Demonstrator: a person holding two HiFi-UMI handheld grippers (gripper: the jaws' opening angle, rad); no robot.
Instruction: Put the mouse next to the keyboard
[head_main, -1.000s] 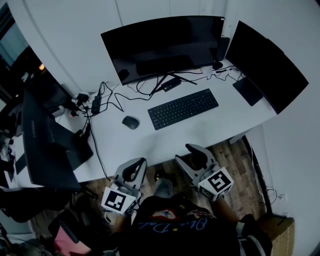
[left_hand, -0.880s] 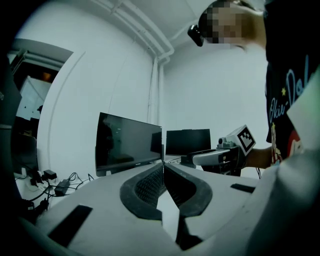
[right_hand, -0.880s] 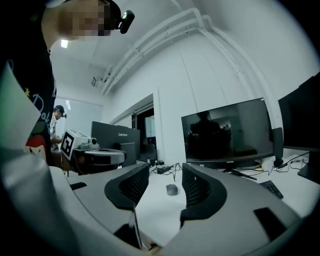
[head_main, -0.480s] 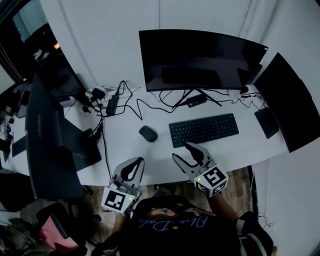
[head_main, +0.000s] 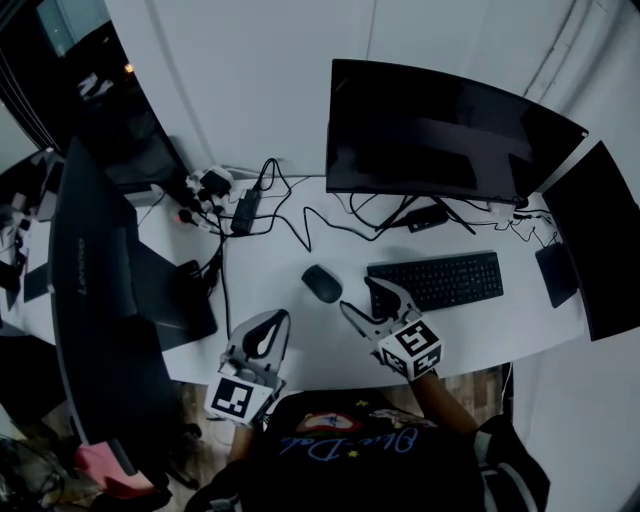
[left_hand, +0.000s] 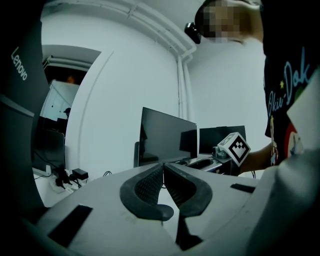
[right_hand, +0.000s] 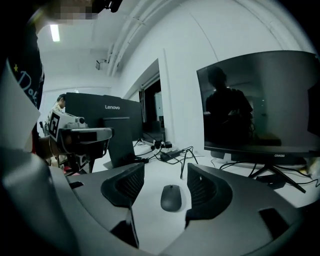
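Black, oval and smooth, the mouse (head_main: 322, 283) sits untouched just ahead of the right gripper (head_main: 360, 297), which has moved closer, its ribbed jaws just opening wider. The left gripper (left_hand: 163, 167) stays closed.

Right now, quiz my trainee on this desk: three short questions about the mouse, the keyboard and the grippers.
1. True or false: the right gripper is shut on the mouse.
2. In the head view, the mouse lies on which side of the keyboard? A left, B right, C behind.
3. Fill in: the left gripper has its jaws ____.
Key: 1 false: its jaws have just been opening, with nothing between them; the mouse lies ahead. 2 A. 3 together.
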